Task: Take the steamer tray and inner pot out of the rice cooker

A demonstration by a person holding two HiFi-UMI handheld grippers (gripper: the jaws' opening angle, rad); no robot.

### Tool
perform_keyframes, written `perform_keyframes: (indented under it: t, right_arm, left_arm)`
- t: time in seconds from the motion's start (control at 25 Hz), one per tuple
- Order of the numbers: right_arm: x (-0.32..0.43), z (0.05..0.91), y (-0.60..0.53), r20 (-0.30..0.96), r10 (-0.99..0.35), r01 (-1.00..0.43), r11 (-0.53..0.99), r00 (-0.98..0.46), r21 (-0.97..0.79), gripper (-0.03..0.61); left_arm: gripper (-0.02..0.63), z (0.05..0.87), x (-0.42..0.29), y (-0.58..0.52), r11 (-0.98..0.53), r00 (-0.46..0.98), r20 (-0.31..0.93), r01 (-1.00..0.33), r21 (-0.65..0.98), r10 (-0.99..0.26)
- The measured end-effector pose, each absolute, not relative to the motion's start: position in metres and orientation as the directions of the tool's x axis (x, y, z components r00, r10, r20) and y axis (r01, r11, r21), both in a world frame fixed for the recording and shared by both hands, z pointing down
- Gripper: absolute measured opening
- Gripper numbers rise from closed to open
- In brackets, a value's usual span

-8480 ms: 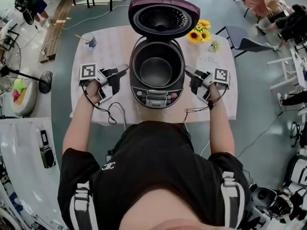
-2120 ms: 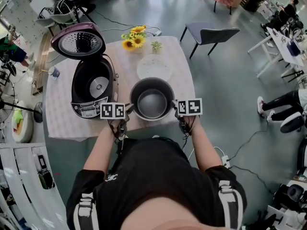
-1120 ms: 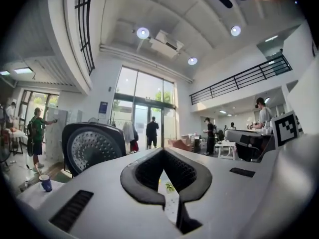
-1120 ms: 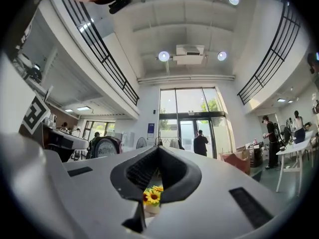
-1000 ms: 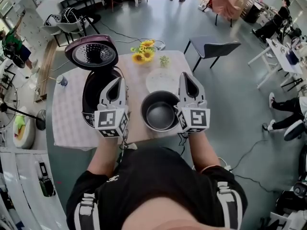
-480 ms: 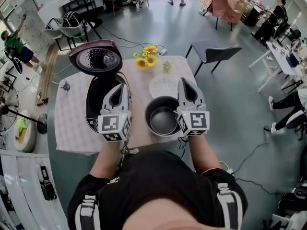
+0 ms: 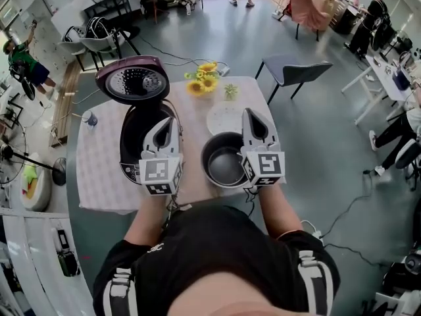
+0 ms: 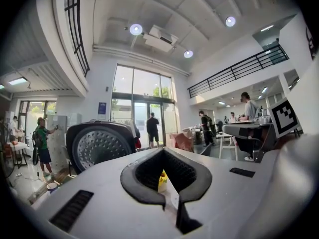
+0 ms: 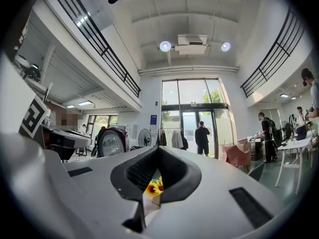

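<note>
The purple rice cooker (image 7: 135,151) stands on the table's left half with its lid (image 7: 131,81) up and its well dark. The dark inner pot (image 7: 225,162) sits on the table to the cooker's right. Just behind the pot lies the white steamer tray (image 7: 223,117). Both grippers are raised off the table, pointing level and away from me. My left gripper (image 7: 166,124) hangs over the cooker's right edge, my right gripper (image 7: 253,116) over the pot's right rim. Each is shut with nothing in it. The left gripper view shows the lid (image 8: 98,143) past shut jaws.
Sunflowers (image 7: 202,84) and a small plant stand at the table's far edge, and the flowers (image 9: 153,185) show through the right gripper's notch. A small cup (image 7: 91,119) sits at the table's (image 7: 99,173) left. A grey chair (image 7: 296,68) stands beyond the right corner. People stand farther off.
The inner pot has gone from inside the cooker to the table on its right. Both grippers let go of its rim and rose; over the last second they barely shifted.
</note>
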State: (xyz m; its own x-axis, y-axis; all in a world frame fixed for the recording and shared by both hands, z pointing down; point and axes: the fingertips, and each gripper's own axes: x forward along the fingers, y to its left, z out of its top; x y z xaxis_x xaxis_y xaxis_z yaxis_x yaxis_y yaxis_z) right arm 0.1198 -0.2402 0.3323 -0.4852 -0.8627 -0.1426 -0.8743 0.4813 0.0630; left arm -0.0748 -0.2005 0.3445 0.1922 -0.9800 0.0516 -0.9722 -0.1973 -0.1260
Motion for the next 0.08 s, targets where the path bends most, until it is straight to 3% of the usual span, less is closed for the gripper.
perform_keyframes:
  t: [0.08]
  right_arm:
    - [0.1182,0.3324,-0.2409,-0.144,-0.862,-0.874,0.482,-0.486,0.062,0.002]
  left_arm:
    - [0.003,0.3455,-0.0757,-0.2013,-0.199,0.193,0.055,-0.972,-0.128,-0.98]
